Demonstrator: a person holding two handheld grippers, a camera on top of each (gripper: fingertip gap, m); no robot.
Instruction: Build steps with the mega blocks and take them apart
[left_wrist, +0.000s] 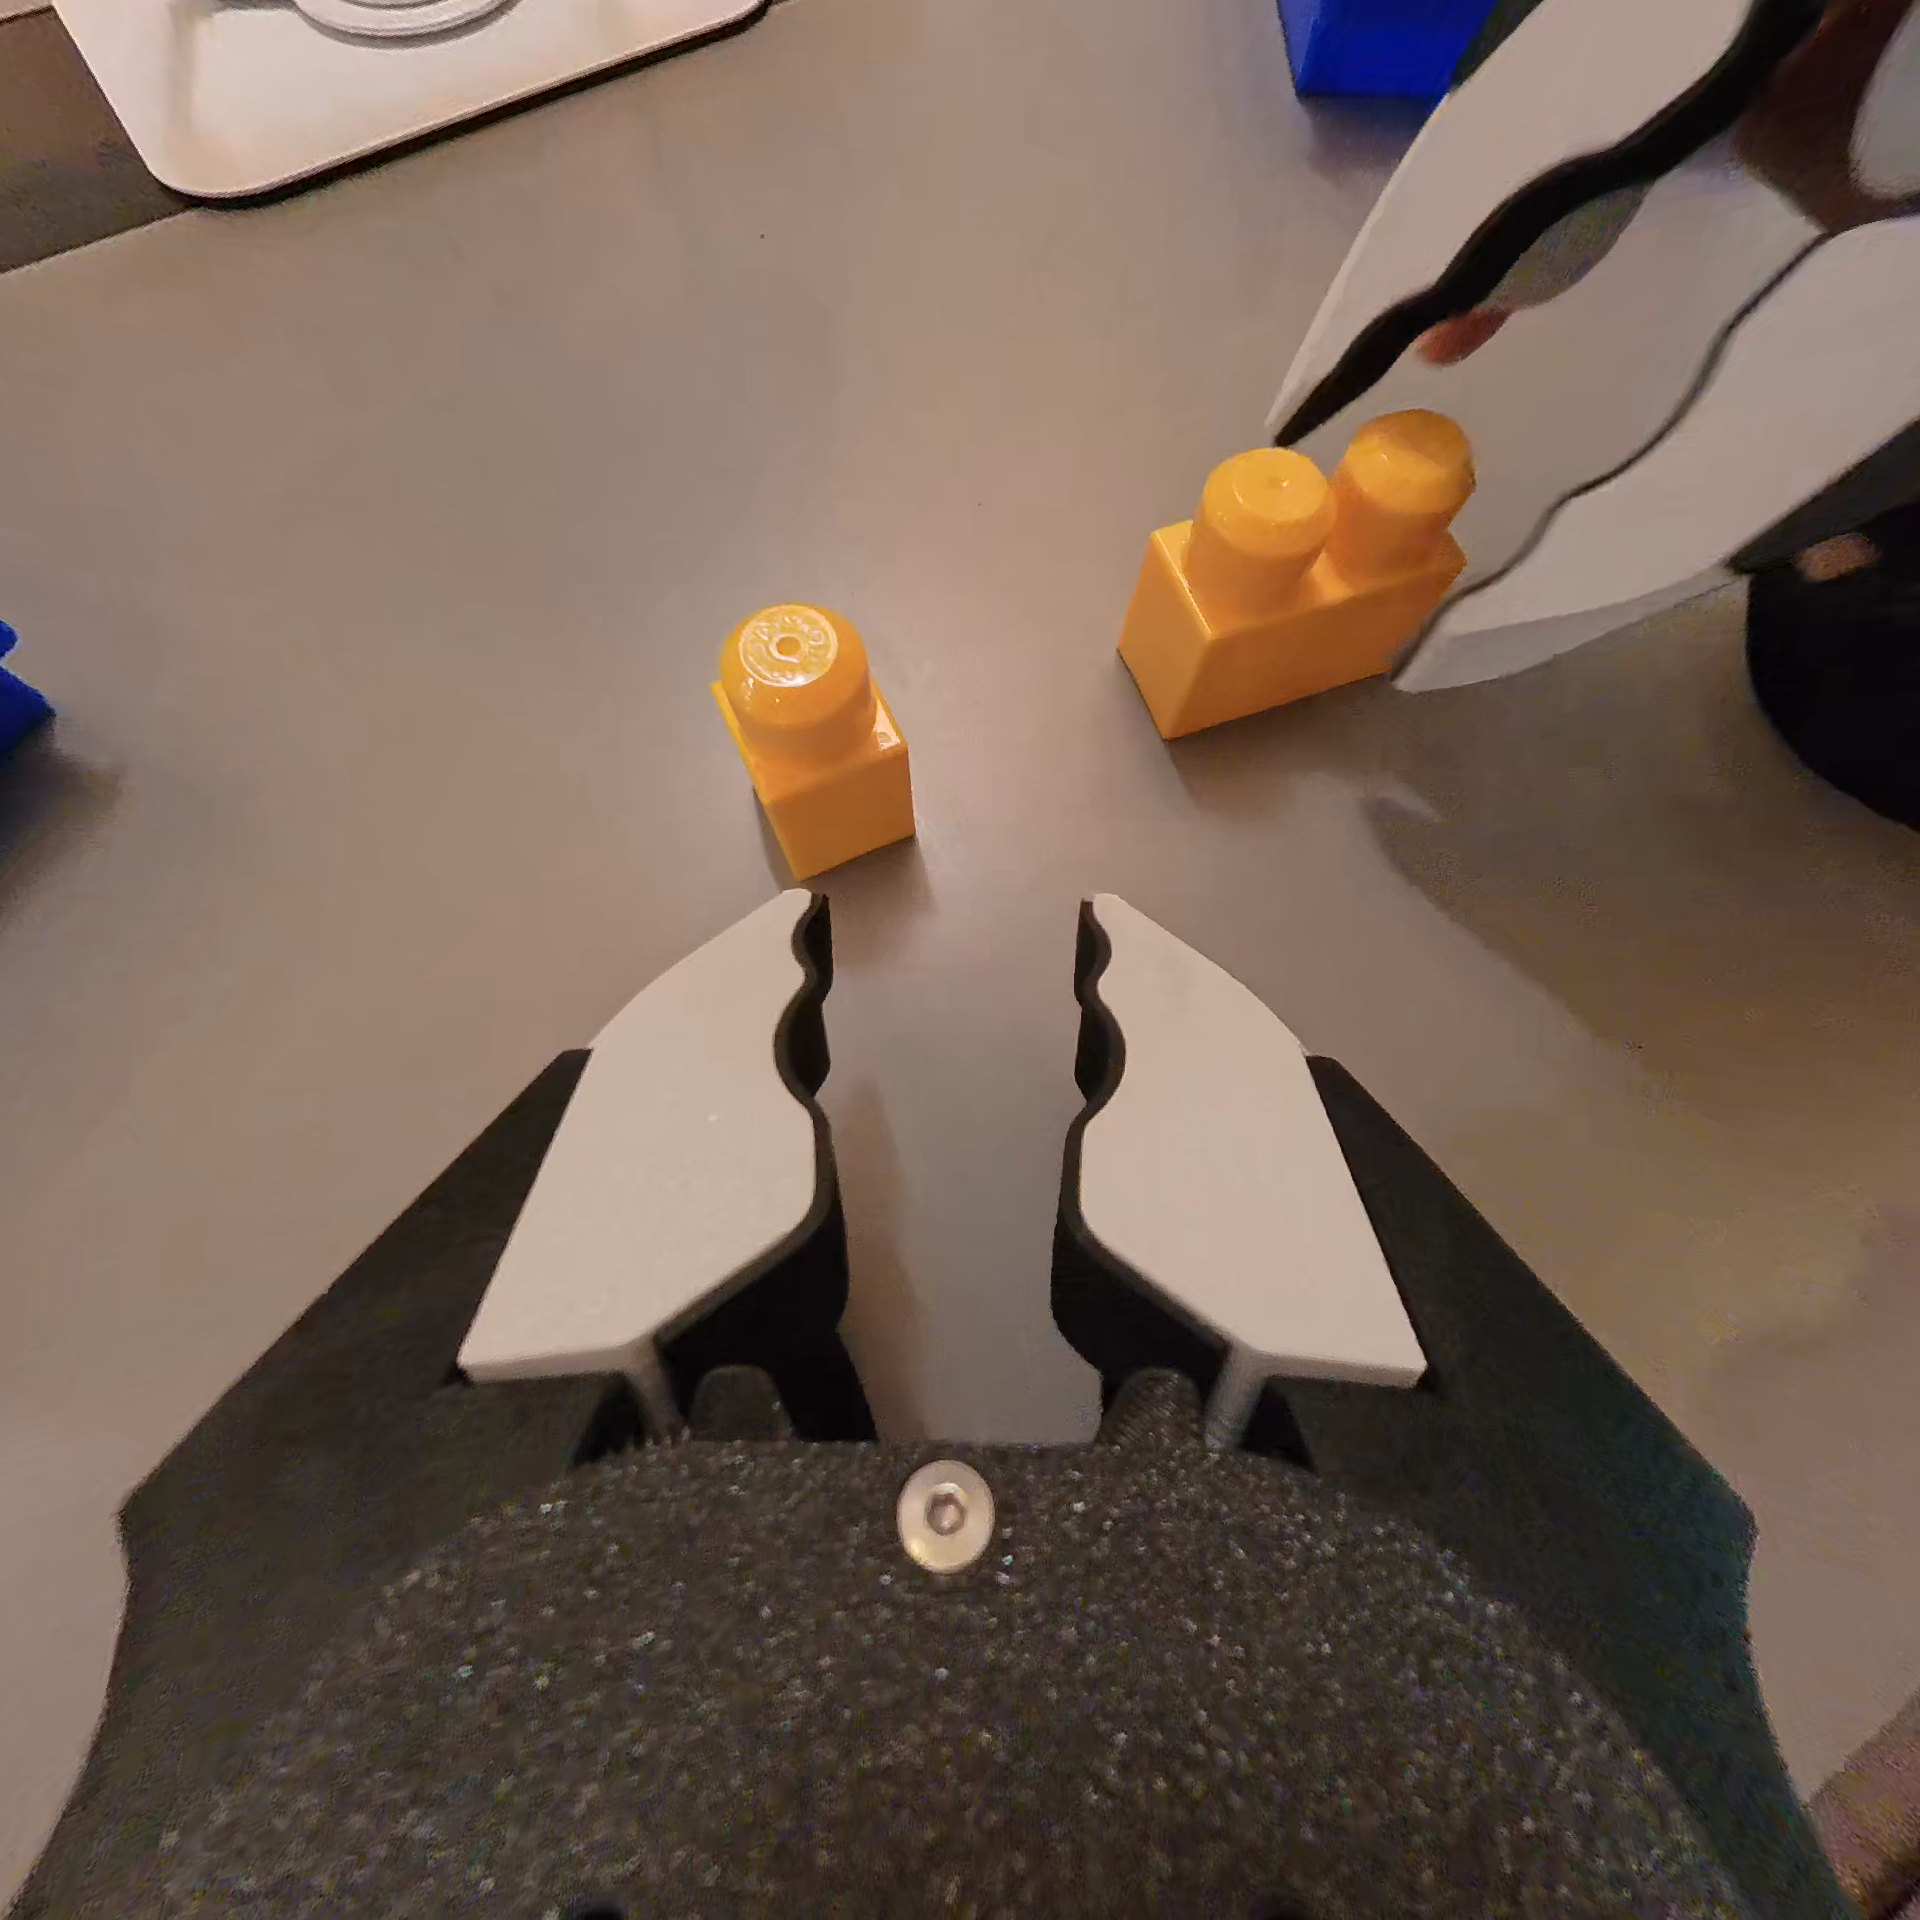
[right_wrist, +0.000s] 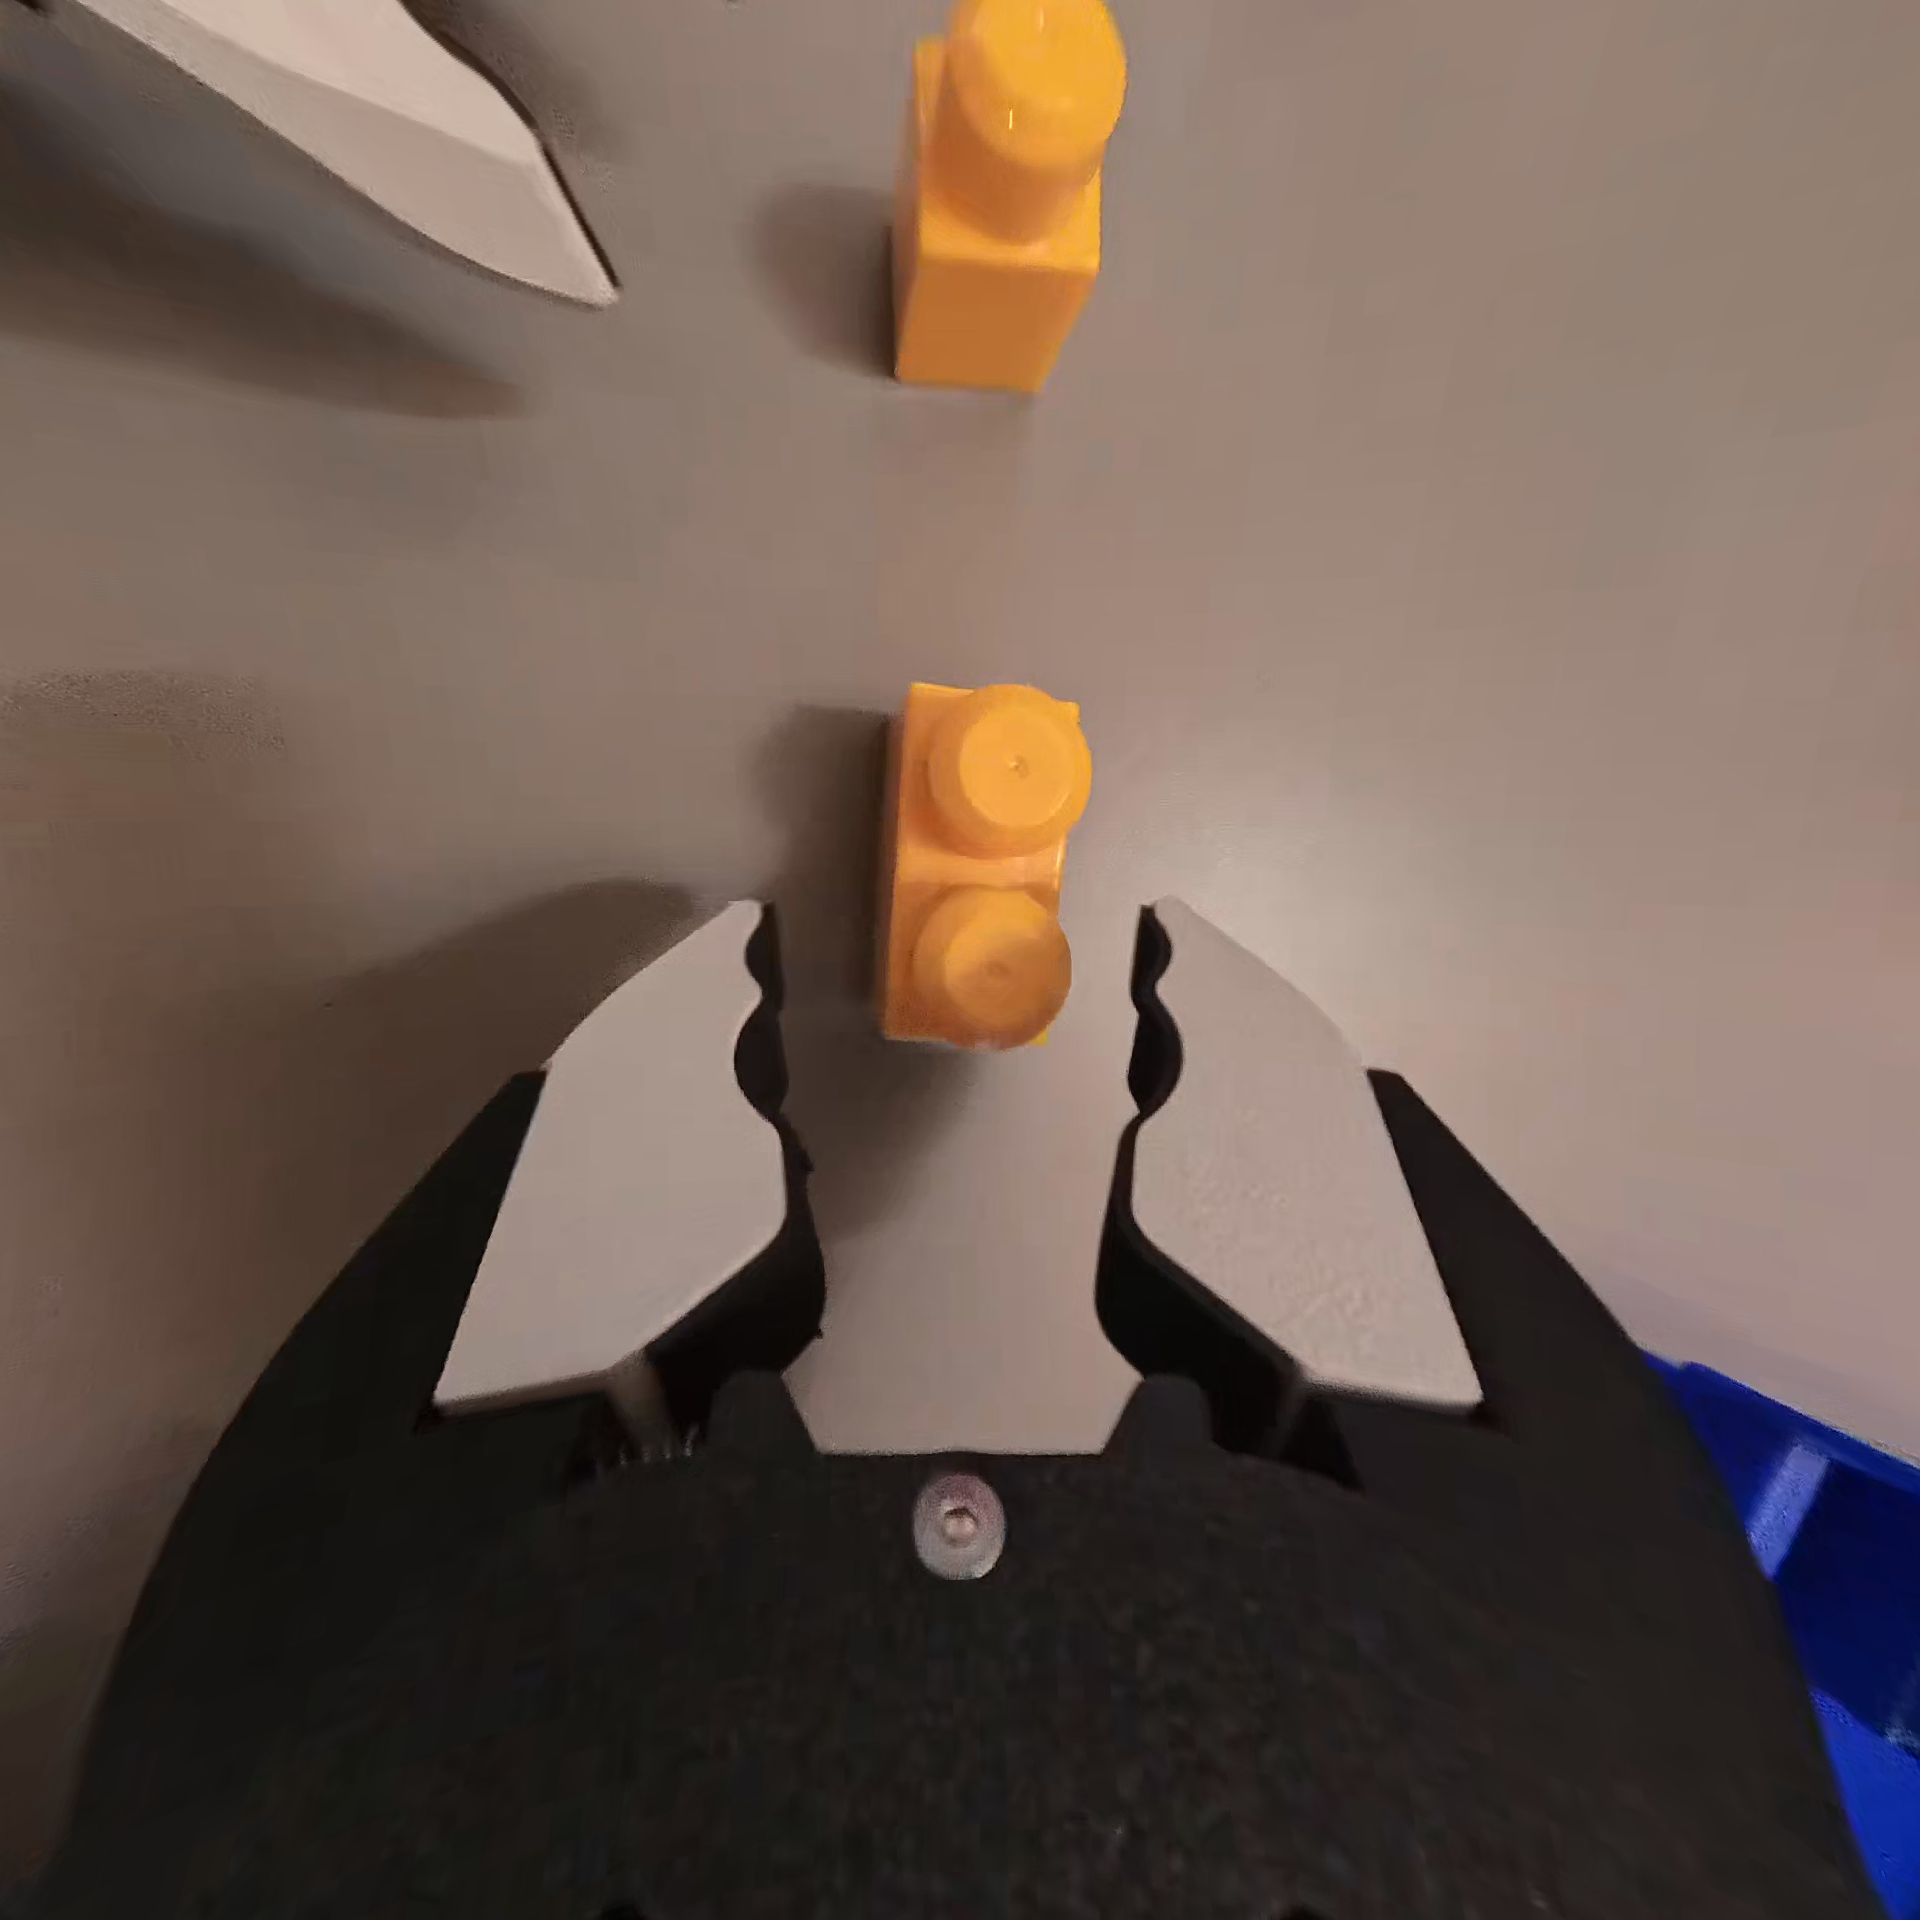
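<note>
Straddling the two-stud block (right_wrist: 977, 862) with spread, empty jaws, the right gripper (right_wrist: 954, 914) was probably lining up a grasp | left gripper (left_wrist: 951, 904) open, empty, behind the one-stud block (left_wrist: 816, 743) | both blocks apart on the table (left_wrist: 520, 468).

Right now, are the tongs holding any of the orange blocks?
No. Both tongs are open and empty. The right tongs sit around the orange plastic two-stud block without gripping it; the left tongs hover near the orange one-stud block.
</note>
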